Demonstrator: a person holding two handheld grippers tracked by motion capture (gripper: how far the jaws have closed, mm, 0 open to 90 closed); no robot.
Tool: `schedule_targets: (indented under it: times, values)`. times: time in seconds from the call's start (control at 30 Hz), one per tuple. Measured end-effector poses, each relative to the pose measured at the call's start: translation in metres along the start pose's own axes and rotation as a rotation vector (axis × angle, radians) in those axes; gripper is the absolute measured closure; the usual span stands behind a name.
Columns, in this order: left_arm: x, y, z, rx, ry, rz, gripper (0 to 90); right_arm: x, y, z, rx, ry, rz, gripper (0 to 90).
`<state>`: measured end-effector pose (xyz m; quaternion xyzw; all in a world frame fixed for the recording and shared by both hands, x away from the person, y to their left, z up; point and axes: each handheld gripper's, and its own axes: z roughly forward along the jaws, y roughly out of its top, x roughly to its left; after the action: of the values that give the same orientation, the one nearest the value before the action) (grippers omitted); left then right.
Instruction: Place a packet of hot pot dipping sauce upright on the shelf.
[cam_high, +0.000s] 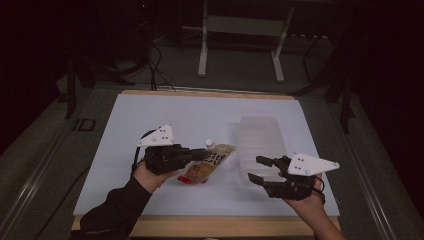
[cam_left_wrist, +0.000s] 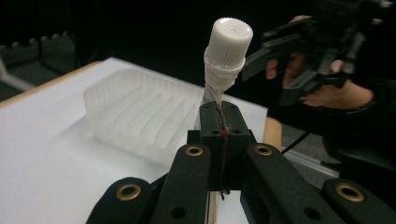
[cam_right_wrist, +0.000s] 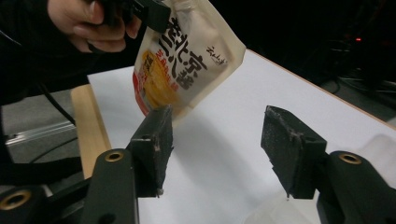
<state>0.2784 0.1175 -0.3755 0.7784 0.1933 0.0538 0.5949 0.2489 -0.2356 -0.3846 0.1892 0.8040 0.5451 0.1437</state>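
A: Start with the pouch (cam_high: 206, 167). Where is it?

B: Near the middle of the white table (cam_high: 165, 112), lifted off the surface by the look of the right gripper view, where it hangs tilted with its bottom corner low. The left gripper (cam_left_wrist: 219, 122) is clenched on the pouch's thin neck, just under the white cap (cam_left_wrist: 229, 39).

A: And the other one?

B: The right gripper (cam_right_wrist: 219, 144) hangs released, jaws wide apart and nothing between them, just beside the clear tray (cam_high: 260, 145).

A: What could go wrong from here?

B: My guess is the grip. The jaws pinch only a narrow strip of crinkled film below the cap, so the weight of the whole pouch hangs from that one spot. A quick swing could let the pouch twist or slide out and drop onto the table. If the right gripper is meant to take the cap, it comes in from the side; a misjudged approach could knock the pouch and not catch it.

A: Any risk to the tray?

B: It looks light. A bump from the right gripper, which is close to its near end, would likely push it along the table.

A: What is in the containers?

B: The ribbed tray looks empty. The pouch is capped and printed; its contents cannot be seen.
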Motion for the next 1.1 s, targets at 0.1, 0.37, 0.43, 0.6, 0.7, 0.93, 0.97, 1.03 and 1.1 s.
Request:
schedule_targets:
  times: [0.1, 0.37, 0.43, 0.6, 0.7, 0.93, 0.97, 1.03, 1.1]
  values:
    - [-0.001, 0.002, 0.0, -0.021, -0.015, 0.008, 90.0, -0.004, 0.008, 0.002, -0.007, 0.01, -0.01, 43.5]
    - [-0.004, 0.007, 0.006, -0.065, -0.085, 0.003, 90.0, -0.017, 0.03, 0.011, -0.01, 0.047, -0.028, 46.7]
    - [-0.005, 0.008, 0.009, -0.066, -0.086, 0.017, 90.0, -0.021, 0.035, 0.016, -0.011, 0.074, -0.022, 47.7]
    - [-0.006, 0.009, 0.014, -0.071, -0.094, 0.017, 90.0, -0.023, 0.04, 0.024, -0.002, 0.123, -0.029, 57.3]
    - [-0.005, 0.01, 0.017, -0.079, -0.095, 0.014, 90.0, -0.022, 0.041, 0.028, 0.011, 0.127, -0.047, 61.1]
    - [-0.005, 0.011, 0.022, -0.074, -0.098, 0.011, 90.0, -0.022, 0.042, 0.031, 0.005, 0.152, -0.042, 70.0]
    - [-0.004, 0.011, 0.023, -0.072, -0.097, 0.01, 90.0, -0.022, 0.042, 0.031, 0.01, 0.149, -0.055, 72.0]
    - [-0.004, 0.011, 0.023, -0.072, -0.099, 0.008, 90.0, -0.022, 0.043, 0.031, 0.025, 0.151, -0.069, 75.6]
    - [-0.004, 0.01, 0.024, -0.068, -0.093, 0.008, 90.0, -0.023, 0.043, 0.032, 0.037, 0.156, -0.077, 80.3]
